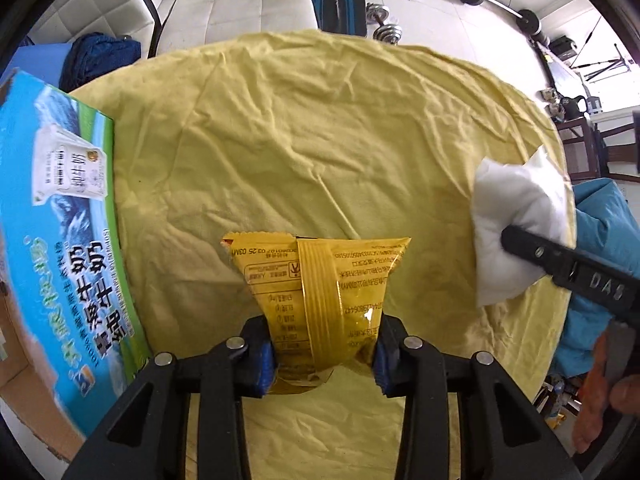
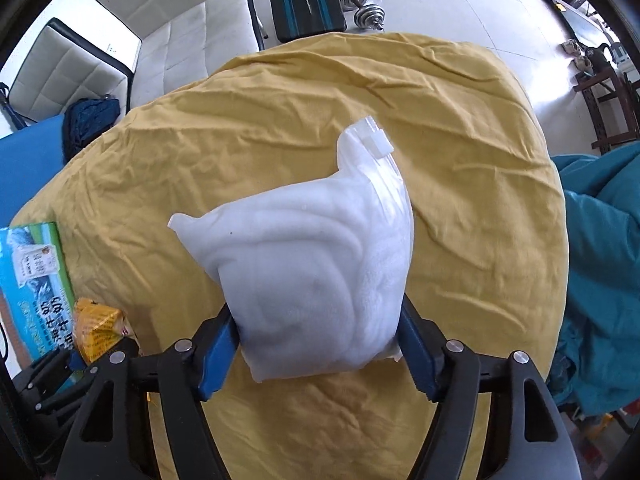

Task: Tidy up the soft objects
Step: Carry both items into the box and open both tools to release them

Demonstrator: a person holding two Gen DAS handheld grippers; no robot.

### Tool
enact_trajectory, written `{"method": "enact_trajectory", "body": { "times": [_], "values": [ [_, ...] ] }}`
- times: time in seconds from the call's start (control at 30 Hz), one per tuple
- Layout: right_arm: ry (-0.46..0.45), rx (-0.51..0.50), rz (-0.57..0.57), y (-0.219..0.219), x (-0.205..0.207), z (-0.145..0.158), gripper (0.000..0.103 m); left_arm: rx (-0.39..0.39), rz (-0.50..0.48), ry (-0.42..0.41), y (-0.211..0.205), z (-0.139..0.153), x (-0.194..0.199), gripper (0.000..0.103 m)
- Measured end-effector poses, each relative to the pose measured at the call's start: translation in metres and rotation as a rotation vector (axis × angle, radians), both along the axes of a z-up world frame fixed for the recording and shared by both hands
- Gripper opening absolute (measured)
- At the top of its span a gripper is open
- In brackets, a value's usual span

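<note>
My left gripper is shut on a yellow snack packet and holds it above the yellow cloth-covered table. My right gripper is shut on a white soft bag with a zip slider and holds it over the table. In the left wrist view the white bag shows at the right, with the right gripper's finger on it. In the right wrist view the yellow packet shows at the lower left.
A blue milk carton box with an open cardboard flap stands at the table's left edge; it also shows in the right wrist view. Teal fabric lies right of the table. A white sofa, a bench and dumbbells stand beyond.
</note>
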State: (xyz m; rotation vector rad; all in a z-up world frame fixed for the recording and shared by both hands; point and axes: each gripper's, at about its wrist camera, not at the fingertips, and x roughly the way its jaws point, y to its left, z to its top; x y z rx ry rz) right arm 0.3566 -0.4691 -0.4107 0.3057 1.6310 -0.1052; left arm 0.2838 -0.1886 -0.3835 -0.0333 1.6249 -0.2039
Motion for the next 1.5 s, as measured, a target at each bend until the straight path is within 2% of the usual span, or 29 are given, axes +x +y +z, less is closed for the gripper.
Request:
{"method": "enact_trajectory", "body": {
  "times": [0.2, 0.33, 0.43, 0.63, 0.83, 1.07, 1.2, 1.4, 1.5],
  "values": [
    [-0.052, 0.112, -0.034, 0.009, -0.048, 0.03, 0.073, -0.072, 0.031, -0.047, 0.009, 0.038, -0.018, 0.034],
    [-0.106, 0.199, -0.054, 0.024, -0.076, 0.066, 0.073, -0.13, 0.058, -0.08, 0.029, 0.069, -0.018, 0.034],
    [-0.153, 0.23, -0.043, 0.041, -0.087, 0.1, 0.073, -0.146, 0.066, -0.11, 0.062, 0.097, -0.025, 0.034],
    [-0.222, 0.223, 0.033, 0.106, -0.104, 0.165, 0.073, -0.097, 0.088, -0.188, 0.133, 0.139, -0.031, 0.034],
    [-0.253, 0.223, 0.089, 0.204, -0.1, 0.191, 0.073, -0.034, 0.131, -0.269, 0.209, 0.152, -0.035, 0.034],
    [-0.248, 0.249, 0.167, 0.311, -0.093, 0.2, 0.073, -0.03, 0.196, -0.3, 0.282, 0.165, -0.042, 0.034],
    [-0.238, 0.252, 0.214, 0.368, -0.083, 0.198, 0.073, -0.056, 0.248, -0.292, 0.325, 0.161, -0.04, 0.034],
    [-0.201, 0.218, 0.291, 0.435, -0.066, 0.173, 0.073, -0.093, 0.314, -0.244, 0.375, 0.144, -0.032, 0.034],
    [-0.171, 0.202, 0.311, 0.459, -0.058, 0.147, 0.073, -0.088, 0.312, -0.214, 0.388, 0.129, -0.024, 0.035]
  ]
}}
